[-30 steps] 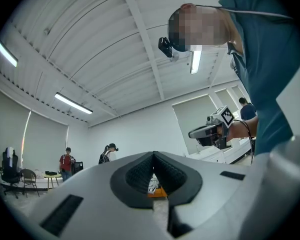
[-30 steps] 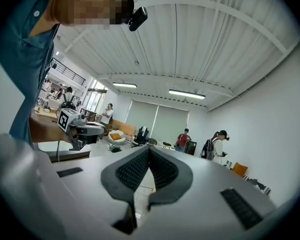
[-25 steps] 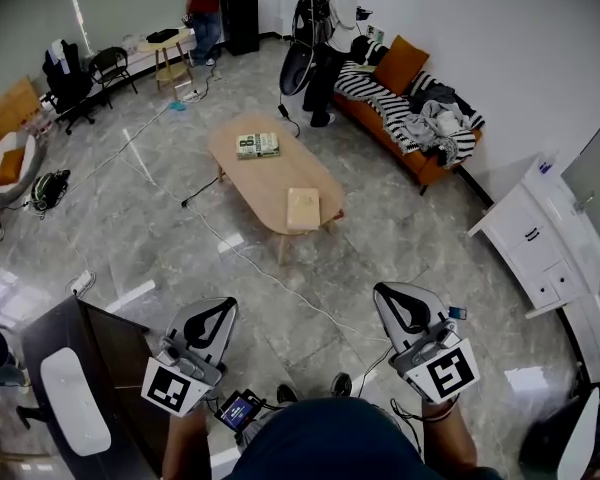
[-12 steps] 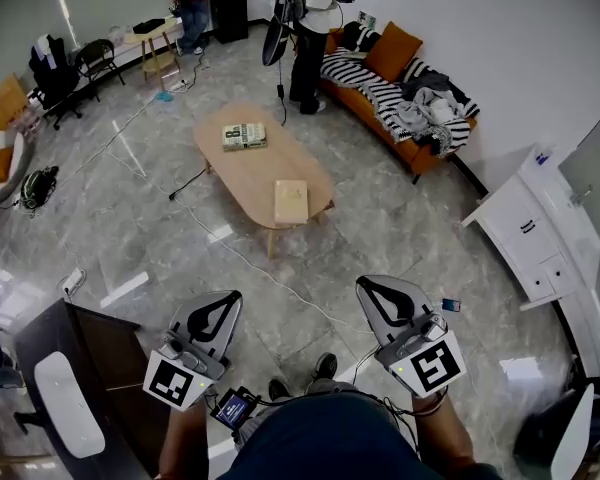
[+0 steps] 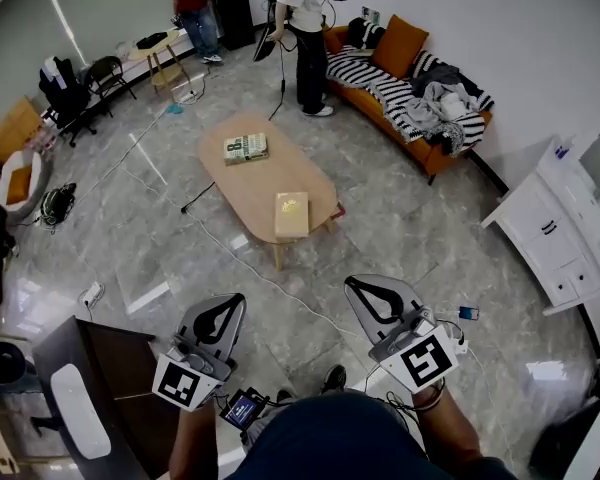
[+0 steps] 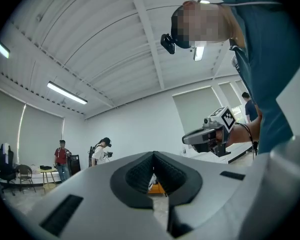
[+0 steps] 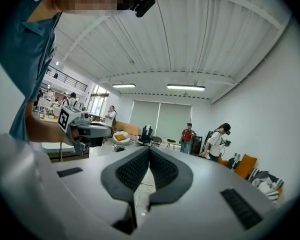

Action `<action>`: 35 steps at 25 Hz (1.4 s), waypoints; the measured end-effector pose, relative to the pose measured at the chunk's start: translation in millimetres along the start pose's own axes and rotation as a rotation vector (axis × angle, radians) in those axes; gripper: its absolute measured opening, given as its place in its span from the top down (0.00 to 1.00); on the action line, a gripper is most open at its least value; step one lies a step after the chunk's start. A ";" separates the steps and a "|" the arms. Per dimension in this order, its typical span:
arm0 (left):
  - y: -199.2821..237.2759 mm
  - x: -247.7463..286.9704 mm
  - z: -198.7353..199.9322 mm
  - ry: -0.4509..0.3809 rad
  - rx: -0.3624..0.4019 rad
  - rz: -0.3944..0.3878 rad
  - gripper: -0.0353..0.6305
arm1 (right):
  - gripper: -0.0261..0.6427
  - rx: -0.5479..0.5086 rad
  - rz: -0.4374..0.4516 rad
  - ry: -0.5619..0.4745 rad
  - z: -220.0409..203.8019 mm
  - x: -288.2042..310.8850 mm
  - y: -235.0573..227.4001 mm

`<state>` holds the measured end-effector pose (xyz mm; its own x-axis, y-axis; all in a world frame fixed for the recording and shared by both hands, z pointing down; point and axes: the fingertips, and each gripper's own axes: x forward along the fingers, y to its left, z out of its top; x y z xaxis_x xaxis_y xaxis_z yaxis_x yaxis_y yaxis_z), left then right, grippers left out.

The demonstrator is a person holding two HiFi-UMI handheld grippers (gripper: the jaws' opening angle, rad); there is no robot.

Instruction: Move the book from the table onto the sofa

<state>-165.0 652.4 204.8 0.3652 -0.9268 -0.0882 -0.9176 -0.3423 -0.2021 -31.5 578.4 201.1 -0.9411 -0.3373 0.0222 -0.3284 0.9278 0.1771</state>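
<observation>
Close to the body, the left hand-held gripper (image 5: pixel 223 313) and the right hand-held gripper (image 5: pixel 372 298) both point forward. Each one's own view shows its jaws pressed together with nothing between them.

A thin white cable (image 5: pixel 270 283) lies on the floor just ahead. Past it stands the wooden desk (image 5: pixel 270 168). A pale book (image 5: pixel 291 214) lies at its near end and a green book (image 5: pixel 245 148) at its far end. I cannot tell which one is meant. Further off on the right is the orange sofa (image 5: pixel 427 156), piled with clothes, and a person (image 5: pixel 305 28) stands by its far end.

I think this is the walking-up step, as nothing is picked up yet. Next, get close to the desk, step over the cable, open one set of jaws and pinch a book by its edge.

Only the head view shows the desk top and the books. The gripper views show the ceiling and each other's hand-held gripper instead, and the right one shows the sofa (image 7: pixel 245 166) at its right side.
</observation>
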 end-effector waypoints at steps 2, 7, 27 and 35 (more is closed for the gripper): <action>-6.2 20.5 4.8 -0.005 0.019 0.002 0.94 | 0.94 0.011 0.010 -0.018 -3.9 -4.1 -18.4; -15.6 55.7 -4.2 0.060 0.006 0.007 0.94 | 0.94 0.022 0.022 -0.034 -16.4 -9.0 -52.7; 72.1 152.0 -35.7 0.006 -0.033 -0.084 0.94 | 0.94 0.016 -0.054 0.032 -32.0 68.0 -124.3; 148.0 156.1 -68.7 -0.012 -0.059 -0.090 0.94 | 0.94 0.010 -0.092 0.080 -37.4 139.3 -128.2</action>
<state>-254.6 446.4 228.1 0.4481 -0.8900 -0.0843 -0.8885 -0.4330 -0.1521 -117.5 406.5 218.3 -0.8976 -0.4325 0.0850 -0.4143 0.8937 0.1724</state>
